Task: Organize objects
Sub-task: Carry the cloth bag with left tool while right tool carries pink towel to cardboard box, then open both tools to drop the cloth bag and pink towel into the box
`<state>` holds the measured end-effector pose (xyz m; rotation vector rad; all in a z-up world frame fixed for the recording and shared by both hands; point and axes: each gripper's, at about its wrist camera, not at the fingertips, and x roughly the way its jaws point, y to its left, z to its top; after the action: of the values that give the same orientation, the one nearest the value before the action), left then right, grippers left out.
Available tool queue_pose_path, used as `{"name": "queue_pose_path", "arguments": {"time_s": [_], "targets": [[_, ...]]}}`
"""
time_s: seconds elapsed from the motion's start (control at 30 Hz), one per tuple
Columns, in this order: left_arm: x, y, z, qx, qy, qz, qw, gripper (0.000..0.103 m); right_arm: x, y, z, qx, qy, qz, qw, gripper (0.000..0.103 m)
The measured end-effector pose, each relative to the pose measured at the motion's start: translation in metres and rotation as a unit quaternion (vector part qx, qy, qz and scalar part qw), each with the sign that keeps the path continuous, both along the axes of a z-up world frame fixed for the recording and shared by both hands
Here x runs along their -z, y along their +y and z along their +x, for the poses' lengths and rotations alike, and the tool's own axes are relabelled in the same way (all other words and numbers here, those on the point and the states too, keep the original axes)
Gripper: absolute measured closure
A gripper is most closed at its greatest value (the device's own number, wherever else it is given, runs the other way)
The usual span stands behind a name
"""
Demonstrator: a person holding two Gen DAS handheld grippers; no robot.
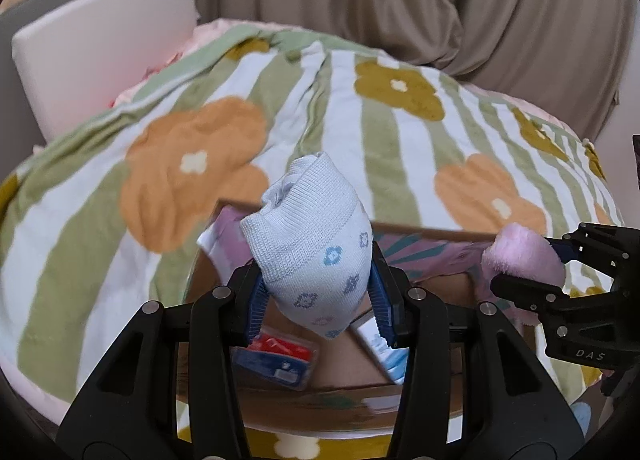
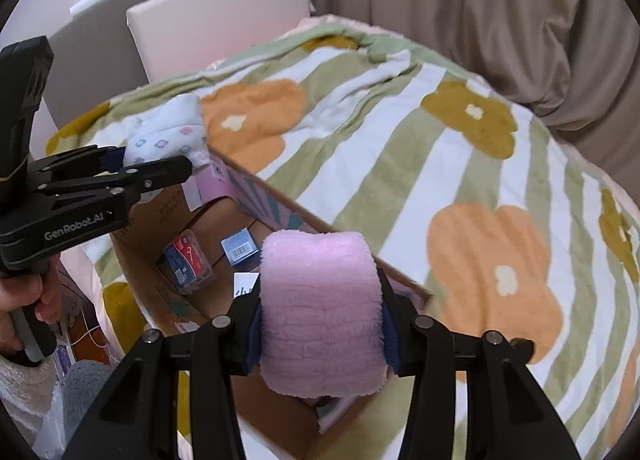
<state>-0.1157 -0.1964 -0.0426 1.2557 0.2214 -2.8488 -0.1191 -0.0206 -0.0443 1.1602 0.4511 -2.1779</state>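
1. Left gripper (image 1: 318, 292) is narrowed tight around a rolled white sock (image 1: 312, 248), above the cardboard box (image 2: 160, 292) on the bed (image 2: 400, 164).
2. Right gripper (image 2: 322, 324) squeezes a fluffy pink roll (image 2: 320, 308) over the box's near right side.

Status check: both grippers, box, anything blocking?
Left gripper shut on white sock. Right gripper shut on pink fluffy roll. Both over open cardboard box. Packets inside; drop path clear.
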Motion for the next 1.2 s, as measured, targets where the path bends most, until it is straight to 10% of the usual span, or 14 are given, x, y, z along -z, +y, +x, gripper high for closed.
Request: {"name": "queue_pose_path", "arguments": {"time_s": [0.43,0.83,0.93,1.0,1.2], "targets": [[0.064,-0.022,-0.012,-0.004,-0.05,0.023,0.9985,0.062,0.052,-0.02,-0.011,-0.001,-0.043,0.023,0.999,0.059],[0.066,-0.008,-0.012,0.015,-0.061,-0.006,0.998,0.058,0.054,-0.018,-0.014,0.003,-0.059,0.023,0.998,0.059],[0.061,-0.002,-0.011,0.018,-0.066,-0.028,0.9973,0.0,0.057,-0.017,-0.016,0.007,-0.072,0.022,0.997,0.038],[0.056,0.001,-0.007,0.022,-0.048,-0.045,0.9976,0.0,0.058,-0.015,-0.016,0.008,-0.076,0.017,0.997,0.004],[0.048,-0.001,-0.004,0.03,-0.038,-0.036,0.9982,0.0,0.059,-0.008,-0.008,0.007,-0.078,0.012,0.997,0.001]]}}
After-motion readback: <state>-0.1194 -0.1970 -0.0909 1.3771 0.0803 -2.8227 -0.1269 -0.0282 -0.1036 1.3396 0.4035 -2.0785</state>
